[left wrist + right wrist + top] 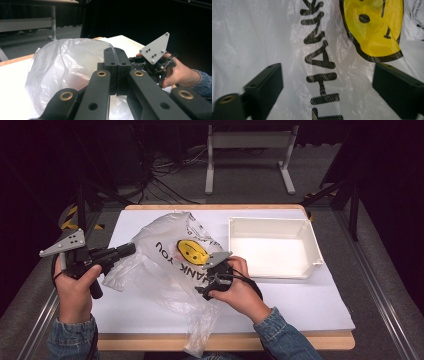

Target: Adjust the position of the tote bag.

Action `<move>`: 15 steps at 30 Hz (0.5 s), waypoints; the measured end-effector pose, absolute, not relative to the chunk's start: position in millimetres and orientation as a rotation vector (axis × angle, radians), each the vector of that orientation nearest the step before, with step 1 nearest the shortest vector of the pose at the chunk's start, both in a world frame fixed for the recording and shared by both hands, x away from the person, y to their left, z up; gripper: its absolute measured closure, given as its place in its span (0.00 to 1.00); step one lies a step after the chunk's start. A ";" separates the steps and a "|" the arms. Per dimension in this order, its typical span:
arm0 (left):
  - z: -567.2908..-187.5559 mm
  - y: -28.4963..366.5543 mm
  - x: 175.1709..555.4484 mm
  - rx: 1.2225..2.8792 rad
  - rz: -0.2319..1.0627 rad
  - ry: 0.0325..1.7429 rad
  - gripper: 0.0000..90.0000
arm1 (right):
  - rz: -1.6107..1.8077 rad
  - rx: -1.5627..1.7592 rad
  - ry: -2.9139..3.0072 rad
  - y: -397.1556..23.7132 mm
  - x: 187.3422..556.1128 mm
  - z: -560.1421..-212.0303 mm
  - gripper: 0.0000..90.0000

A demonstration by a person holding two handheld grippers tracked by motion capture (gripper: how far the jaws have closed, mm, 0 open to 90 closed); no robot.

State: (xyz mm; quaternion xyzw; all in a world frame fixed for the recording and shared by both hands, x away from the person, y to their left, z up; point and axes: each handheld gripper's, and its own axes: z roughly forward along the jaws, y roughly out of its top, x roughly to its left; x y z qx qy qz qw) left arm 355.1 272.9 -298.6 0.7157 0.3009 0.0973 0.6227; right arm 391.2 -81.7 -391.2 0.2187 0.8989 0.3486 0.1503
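— Black jaws of our left gripper (117, 65) come first in its own view, pressed flat together on a pinch of the thin, translucent white plastic bag (65, 62). We take that as clenched on the film.

— Agreed. From the high view the left gripper (127, 250) has the bag (165, 255) by its left edge, and the bag lies puffed up on the white sheet over the wooden desk (300, 305), left of the empty white plastic tray (305, 227). One tail of film hangs over the near desk edge.

— And our right gripper (212, 280)? In its own view the jaws stand wide apart over the black "THANK YOU" lettering (320, 65), beside the yellow smiley print (374, 27). Released — nothing between the pads yet.

— How do we expect the bag to handle?

— Very light and soft, we'd judge, with no stiffness at all — it will fold and drift wherever we pull. Slippery too, so a shallow bite could slide off.

— Then where do we take hold?

— On a gathered fold or the rim of the mouth, not the taut printed face, where flat film gives the pads little to pinch. A firm close on bunched plastic should hold, and a hard tug against the left grip might stretch or tear it.
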 end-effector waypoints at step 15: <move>-299.3 281.6 355.3 1.621 0.241 0.706 1.00 | 1.090 0.599 2.604 -100.3 395.0 -379.4 1.00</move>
